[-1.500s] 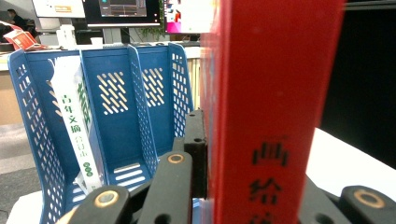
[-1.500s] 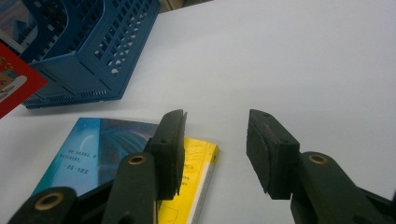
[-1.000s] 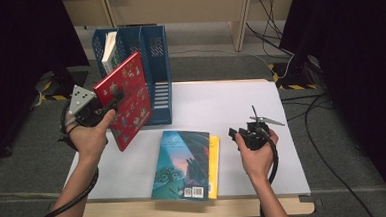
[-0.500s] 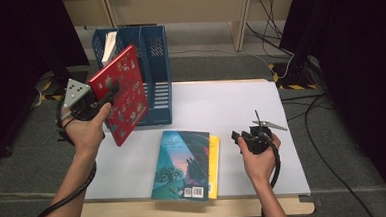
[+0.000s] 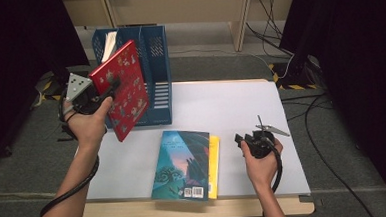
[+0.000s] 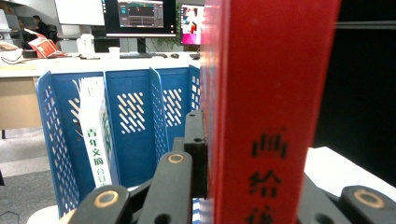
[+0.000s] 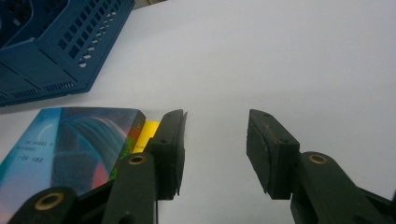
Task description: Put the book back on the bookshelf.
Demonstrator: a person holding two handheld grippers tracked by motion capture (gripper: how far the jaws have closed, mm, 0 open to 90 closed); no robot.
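Lying flat at the near edge of the tabletop (image 5: 231, 106), a teal-covered book (image 5: 181, 164) rests on top of a yellow book (image 5: 214, 165), whose long side shows along the right of the upper cover. Just to the right of this stack, the right gripper (image 5: 249, 144) is held low over the white surface in the person's right hand (image 5: 259, 160), with its cable looping back toward the near edge. In the right gripper view, the fingers (image 7: 170, 149) are spread apart with nothing between them, and bare tabletop shows through the gap; the corner of the teal-covered book and a strip of the yellow book lie just beside the finger on the left of that view. Farther back, at the left edge of the tabletop, the left hand (image 5: 87, 126) raises the left gripper (image 5: 111, 88) above the surface. Its fingers (image 6: 194, 154) are pinching a red book (image 5: 122, 89), which is held clear of the tabletop and tilted; in the left gripper view the red spine stands upright between them, with dark characters printed on it. Beyond the red book, a blue file rack (image 5: 153, 65) stands at the far left corner of the tabletop. A white book (image 6: 95, 135) with green characters on its spine stands in the leftmost compartment.
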